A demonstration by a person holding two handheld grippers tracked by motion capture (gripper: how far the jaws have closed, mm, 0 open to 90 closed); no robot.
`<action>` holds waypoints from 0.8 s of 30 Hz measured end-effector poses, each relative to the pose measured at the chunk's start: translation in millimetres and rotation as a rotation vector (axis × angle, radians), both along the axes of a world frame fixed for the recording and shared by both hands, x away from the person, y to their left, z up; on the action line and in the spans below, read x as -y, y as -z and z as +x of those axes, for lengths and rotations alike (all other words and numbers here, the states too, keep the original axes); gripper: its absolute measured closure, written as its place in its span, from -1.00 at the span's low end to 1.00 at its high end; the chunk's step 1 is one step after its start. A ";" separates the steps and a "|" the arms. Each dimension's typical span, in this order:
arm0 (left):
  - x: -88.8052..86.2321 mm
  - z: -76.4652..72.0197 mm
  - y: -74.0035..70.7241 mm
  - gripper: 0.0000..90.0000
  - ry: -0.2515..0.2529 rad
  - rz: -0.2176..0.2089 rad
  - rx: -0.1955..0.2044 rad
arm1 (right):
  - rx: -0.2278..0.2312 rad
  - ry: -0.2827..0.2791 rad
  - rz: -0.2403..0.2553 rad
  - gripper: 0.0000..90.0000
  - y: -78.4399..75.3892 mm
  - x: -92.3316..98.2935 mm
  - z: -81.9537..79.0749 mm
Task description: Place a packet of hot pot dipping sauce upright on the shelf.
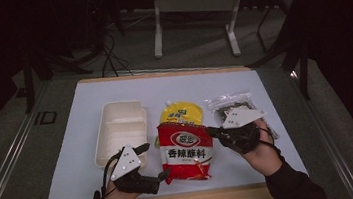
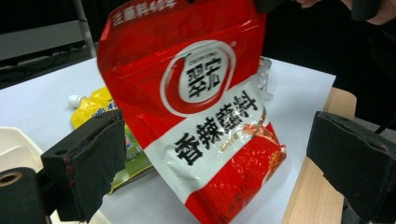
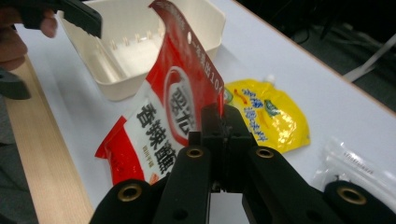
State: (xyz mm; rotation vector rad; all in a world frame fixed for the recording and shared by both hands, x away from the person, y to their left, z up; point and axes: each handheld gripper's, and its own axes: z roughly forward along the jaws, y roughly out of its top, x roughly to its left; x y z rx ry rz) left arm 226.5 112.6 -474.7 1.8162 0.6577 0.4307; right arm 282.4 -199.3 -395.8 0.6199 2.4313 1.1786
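Red pouch [image 3: 177,98] pinched at its edge by right gripper [image 3: 219,114], lifted for handover; left gripper [image 2: 215,154] held open, waiting.

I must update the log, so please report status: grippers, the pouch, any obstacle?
Right gripper shut on red pouch at its top corner. Left gripper open beside it. Yellow pouch lies partly beneath.

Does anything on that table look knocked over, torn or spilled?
Nothing spilled or torn. The red pouch stands tilted because the right gripper pinches its top corner, lifting it. The left gripper is open around it.
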 end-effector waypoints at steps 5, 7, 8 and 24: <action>-0.7 3.3 2.9 -0.87 -0.005 0.000 -0.024 | 0.022 -0.036 0.014 1.00 -7.7 -1.2 -10.3; -2.0 4.1 1.8 -0.87 -0.005 0.001 -0.020 | 0.028 -0.055 0.023 1.00 -11.8 -2.3 -15.4; -2.9 4.9 1.0 -0.87 -0.006 -0.004 -0.023 | 0.030 -0.069 0.022 1.00 -13.9 -2.9 -17.6; -5.4 32.7 -10.5 -0.38 0.087 0.010 -0.007 | 0.059 -0.183 0.035 1.00 -22.5 -7.5 -30.7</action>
